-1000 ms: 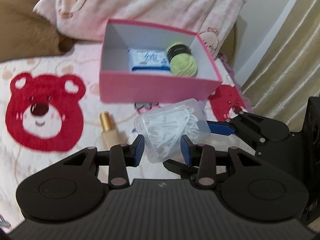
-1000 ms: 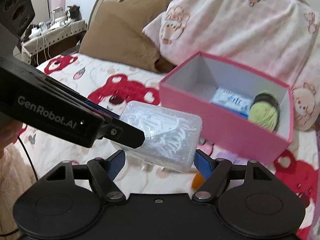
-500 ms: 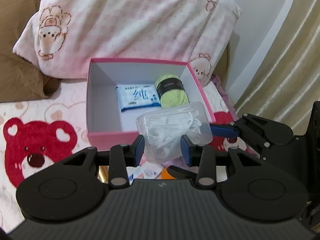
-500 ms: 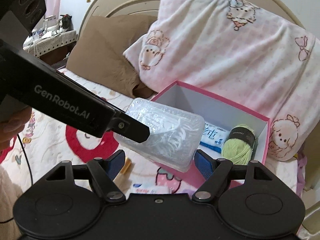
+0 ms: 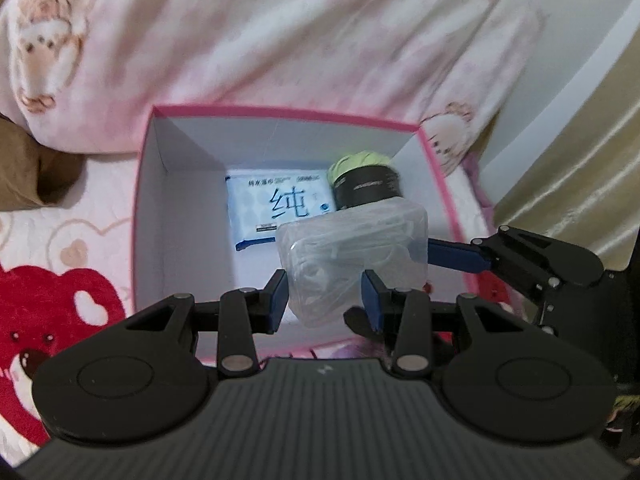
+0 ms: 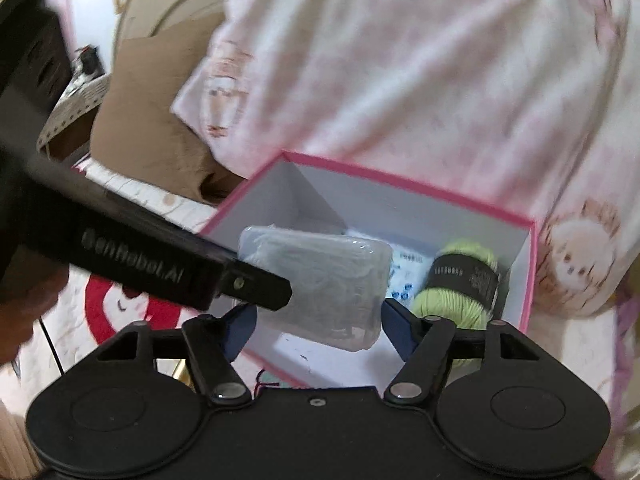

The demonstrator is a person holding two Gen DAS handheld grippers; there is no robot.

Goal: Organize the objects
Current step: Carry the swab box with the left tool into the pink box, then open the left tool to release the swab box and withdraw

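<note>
A clear plastic box of white floss picks [image 5: 352, 256] hangs over the open pink box [image 5: 152, 200]. My left gripper [image 5: 324, 300] is shut on its near end. My right gripper [image 6: 316, 330] is shut on the clear plastic box [image 6: 320, 288] from the other side; one blue finger [image 5: 456, 256] shows at the right in the left wrist view. Inside the pink box [image 6: 528, 280] lie a blue-and-white tissue pack [image 5: 276, 208] and a green yarn ball with a black band [image 5: 364, 184], which also shows in the right wrist view [image 6: 464, 284].
A pink bear-print pillow [image 5: 280, 40] leans behind the box. A brown pillow [image 6: 152, 112] lies to the left. The bedspread has red bear prints [image 5: 48, 312]. A beige curtain [image 5: 580, 168] hangs on the right.
Both grippers have carried the clear box forward and over the pink box, from above the bedspread in front of it. The grip on it is unchanged.
</note>
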